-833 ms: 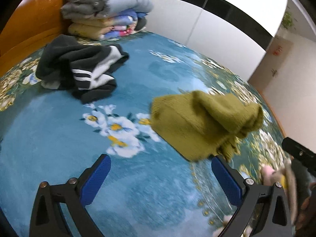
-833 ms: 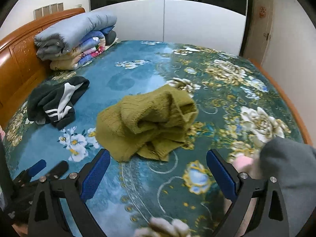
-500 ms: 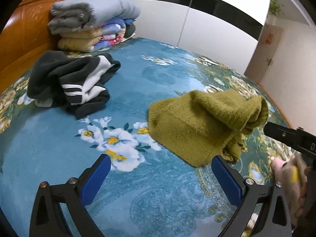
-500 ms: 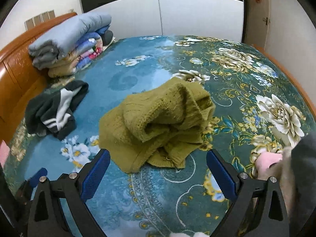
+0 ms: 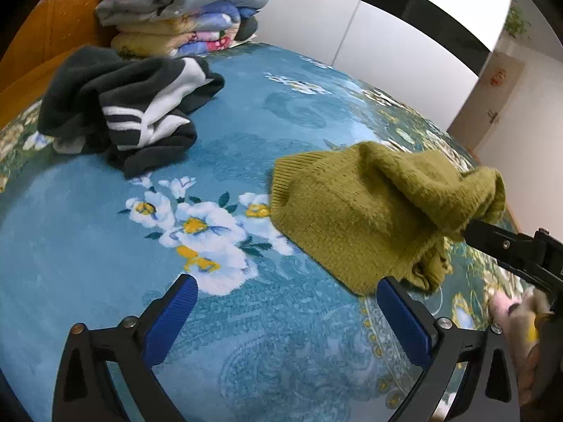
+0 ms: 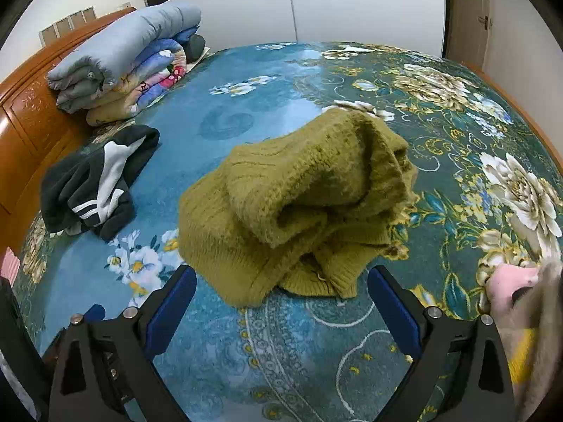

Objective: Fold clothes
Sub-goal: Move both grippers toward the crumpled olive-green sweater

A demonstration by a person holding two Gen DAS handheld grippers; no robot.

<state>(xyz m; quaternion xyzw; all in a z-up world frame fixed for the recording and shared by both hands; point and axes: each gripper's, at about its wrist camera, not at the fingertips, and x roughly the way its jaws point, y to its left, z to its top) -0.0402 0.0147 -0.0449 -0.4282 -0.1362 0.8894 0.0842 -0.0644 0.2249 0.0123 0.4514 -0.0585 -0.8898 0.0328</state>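
Left gripper (image 5: 285, 311) tilts down over the bed (image 5: 246, 133), jaws spread wide with nothing between them, olive knit sweater (image 5: 366, 207) just ahead and to its right; right gripper (image 6: 281, 302) likewise fully spread and empty, low over the bedspread with the crumpled sweater (image 6: 299, 197) heaped directly in front between its blue pads (image 6: 170, 311). Dark garment with white stripes (image 5: 130, 112) lies bunched further left, well apart from the sweater, and folded quilts (image 6: 123, 59) are stacked by the wooden headboard (image 6: 24, 119). Nothing blocks either gripper's path to the sweater; white wardrobe doors (image 6: 316, 3) stand behind the bed.
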